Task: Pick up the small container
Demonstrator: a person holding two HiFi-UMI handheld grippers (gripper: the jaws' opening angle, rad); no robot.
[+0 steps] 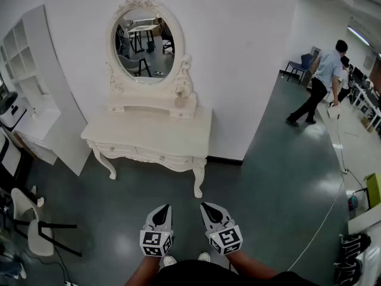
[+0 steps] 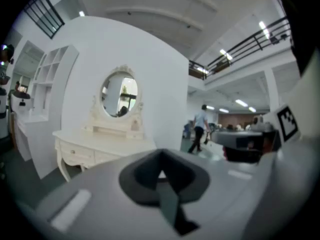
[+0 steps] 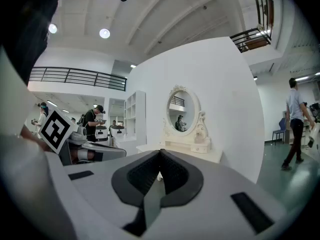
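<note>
A small cream container [image 1: 180,100] stands on the raised shelf of the white dressing table [image 1: 149,137], just right of the oval mirror [image 1: 143,45]. It also shows beside the mirror frame in the right gripper view, as a small pale container [image 3: 202,133]. Both grippers hang low in front of the person, well short of the table and over the dark floor. My left gripper [image 1: 164,208] is shut with nothing in it, jaws meeting at a point [image 2: 160,154]. My right gripper [image 1: 206,206] is likewise shut and empty [image 3: 160,153].
A white shelf unit [image 1: 33,82] stands against the wall to the left of the table. A pale chair [image 1: 36,225] sits at the lower left. Two people [image 1: 324,79] walk at the far right, where a cable [image 1: 330,207] runs across the floor near a green box [image 1: 374,189].
</note>
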